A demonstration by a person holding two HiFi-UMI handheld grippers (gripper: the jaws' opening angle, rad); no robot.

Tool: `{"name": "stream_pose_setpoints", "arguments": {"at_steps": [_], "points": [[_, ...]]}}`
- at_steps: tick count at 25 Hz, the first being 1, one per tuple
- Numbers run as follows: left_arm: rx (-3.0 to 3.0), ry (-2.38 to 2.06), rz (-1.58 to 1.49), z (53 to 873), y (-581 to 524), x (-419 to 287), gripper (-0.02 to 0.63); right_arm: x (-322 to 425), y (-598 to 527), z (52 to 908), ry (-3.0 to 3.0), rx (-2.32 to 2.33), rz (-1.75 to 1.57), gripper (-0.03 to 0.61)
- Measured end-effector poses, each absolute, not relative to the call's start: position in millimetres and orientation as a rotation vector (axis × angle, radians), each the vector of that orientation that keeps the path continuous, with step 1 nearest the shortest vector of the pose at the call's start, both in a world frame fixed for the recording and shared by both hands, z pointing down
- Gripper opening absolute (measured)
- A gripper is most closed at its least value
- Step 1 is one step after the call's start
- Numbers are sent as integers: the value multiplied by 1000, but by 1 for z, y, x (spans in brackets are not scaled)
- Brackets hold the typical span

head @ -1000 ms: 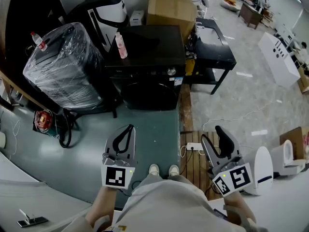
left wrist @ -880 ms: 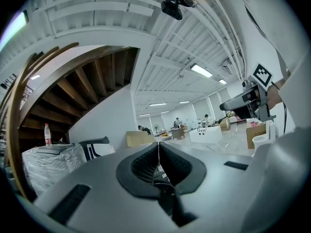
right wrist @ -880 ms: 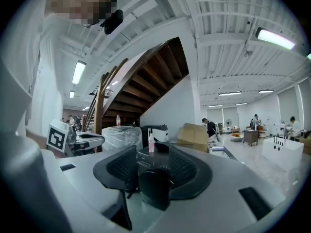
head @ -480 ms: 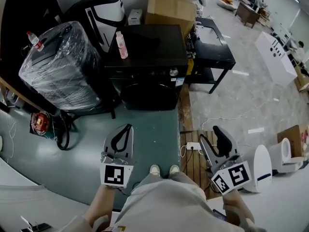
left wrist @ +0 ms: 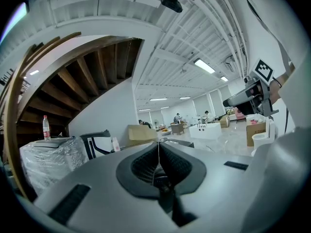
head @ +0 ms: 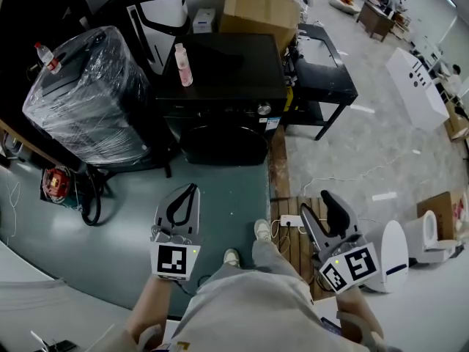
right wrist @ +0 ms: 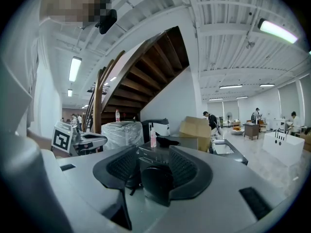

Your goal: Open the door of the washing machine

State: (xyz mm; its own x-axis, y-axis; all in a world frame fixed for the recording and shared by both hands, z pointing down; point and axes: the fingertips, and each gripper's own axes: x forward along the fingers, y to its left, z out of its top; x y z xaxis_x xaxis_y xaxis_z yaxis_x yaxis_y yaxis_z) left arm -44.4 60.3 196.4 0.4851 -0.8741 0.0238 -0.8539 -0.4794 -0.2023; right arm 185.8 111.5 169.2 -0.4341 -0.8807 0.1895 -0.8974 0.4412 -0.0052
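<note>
Washing machine [head: 223, 72], black, stands on the floor well ahead of the person, between a film-wrapped bundle [head: 84, 94] at its left side and a low black worktop [head: 322, 68] at its right. Its round door [head: 223, 144] faces the person and looks shut. The front is so dark that I cannot make out a handle or which side the catch is on.

Both tools hang low by the person's waist, well apart from the machine. On the left gripper [head: 192, 189] the fingers [left wrist: 143, 166] are pressed together along one thin seam, with nothing between them. On the right gripper [head: 319, 205] the fingers [right wrist: 121, 166] stand parted and empty, and the machine shows far off through the gap.

Several things could go wrong from here:
- A power strip [head: 293, 222] and its loose white cable [head: 277, 228] lie on wooden boards [head: 297, 251], just beside the right shoe [head: 261, 230]. A step forward could catch the cable or the boards' edge.
- The left fingers would have to part before they could take the door. Pushed forward as they are, they would only knock the front.
- A hard tug on the door could shake the machine and topple the pink bottle [head: 182, 66], which stands upright near the left edge of the machine's top.

By count there are:
- one machine with one door
- two grippers
- one pink bottle
- one water bottle [head: 44, 56] on the bundle
- one power strip
- two shoes
</note>
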Motion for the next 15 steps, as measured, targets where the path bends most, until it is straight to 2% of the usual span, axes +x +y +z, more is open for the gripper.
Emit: {"name": "stream_pose_setpoints", "arguments": {"at_steps": [15], "points": [[-2436,1547,-397,229,-39,14,21,250,-17,223,-2557,1395,276,244]]}}
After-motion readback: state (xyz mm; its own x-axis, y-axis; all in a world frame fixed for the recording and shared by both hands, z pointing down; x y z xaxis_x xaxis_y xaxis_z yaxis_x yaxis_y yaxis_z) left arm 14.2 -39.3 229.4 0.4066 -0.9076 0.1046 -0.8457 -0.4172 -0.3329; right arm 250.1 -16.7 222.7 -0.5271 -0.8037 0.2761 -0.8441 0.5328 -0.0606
